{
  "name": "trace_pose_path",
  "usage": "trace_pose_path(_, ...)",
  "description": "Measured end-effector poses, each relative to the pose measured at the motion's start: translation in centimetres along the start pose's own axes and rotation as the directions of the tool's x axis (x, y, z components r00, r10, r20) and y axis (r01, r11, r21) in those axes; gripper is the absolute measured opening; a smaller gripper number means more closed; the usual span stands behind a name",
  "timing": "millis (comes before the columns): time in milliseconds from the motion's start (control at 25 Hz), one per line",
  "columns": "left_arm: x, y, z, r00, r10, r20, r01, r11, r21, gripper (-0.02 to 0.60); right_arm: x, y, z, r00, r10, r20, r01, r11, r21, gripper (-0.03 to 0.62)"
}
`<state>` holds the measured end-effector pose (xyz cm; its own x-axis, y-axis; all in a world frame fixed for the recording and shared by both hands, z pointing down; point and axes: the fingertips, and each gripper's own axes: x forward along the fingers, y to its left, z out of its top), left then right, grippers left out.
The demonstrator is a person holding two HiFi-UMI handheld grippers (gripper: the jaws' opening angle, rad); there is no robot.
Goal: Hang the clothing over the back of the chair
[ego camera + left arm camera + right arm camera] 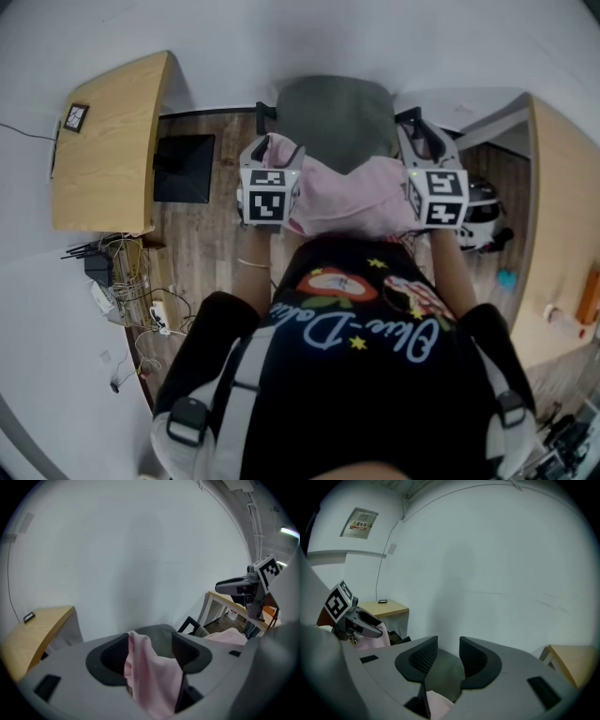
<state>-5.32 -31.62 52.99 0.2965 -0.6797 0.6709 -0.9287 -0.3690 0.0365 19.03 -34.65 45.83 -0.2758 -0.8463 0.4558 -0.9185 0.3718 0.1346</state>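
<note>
Left gripper [274,155], held in your left hand, was clamped on the pink clothing [352,197]. In the left gripper view its jaws stood partly closed. A fold of the cloth ran up between the pads, lay against the left pad and draped down over the base of the jaws.

To the left of this gripper stood a wooden desk [108,141] with a small dark-framed item [75,116] on its far corner. A black box [183,169] sat on the wooden floor [211,244] just beside the desk, and loose cables [122,272] lay nearer to you.

You held the clothing raised and stretched between the two grippers, in front of your black shirt [366,375]. Its far edge lay at the near edge of the grey chair back [335,117]. No view showed whether the cloth rested on the chair back.

Right gripper [420,141], held in your right hand, took the opposite end of the clothing. In the right gripper view its jaws were drawn close, with a narrow gap between the pads. The chair back showed through that gap, and a bunch of pink cloth sat at the base of the jaws.

A second desk [562,216] stood well to the right of this gripper. A white wall [140,550] rose behind the chair.
</note>
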Motion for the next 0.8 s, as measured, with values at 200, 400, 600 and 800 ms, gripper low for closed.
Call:
trace_pose_path(200, -0.8, 0.4, 0.1, 0.999, 0.012, 0.034, -0.012, 1.000, -0.025, 0.272, -0.4, 0.6, 0.0, 1.000, 0.011, 0.009, -0.011, 1.000, 0.000, 0.126)
trace_pose_path(400, -1.9, 0.2, 1.4, 0.993, 0.004, 0.118, 0.002, 0.999, -0.050, 0.270, -0.9, 0.8, 0.5, 0.999, 0.004, 0.033, -0.005, 1.000, 0.016, 0.126)
trace_pose_path(600, -3.4, -1.1, 3.0, 0.978, -0.074, 0.195, 0.084, 0.996, -0.043, 0.270, -1.9, 0.9, 1.5, 0.995, -0.002, 0.097, -0.003, 0.999, 0.048, 0.124)
trace_pose_path(800, -5.1, -2.6, 5.2, 0.948, -0.113, 0.296, 0.104, 0.993, 0.046, 0.061, -3.3, 0.7, 2.4, 0.991, -0.023, 0.133, 0.013, 0.997, 0.073, 0.043)
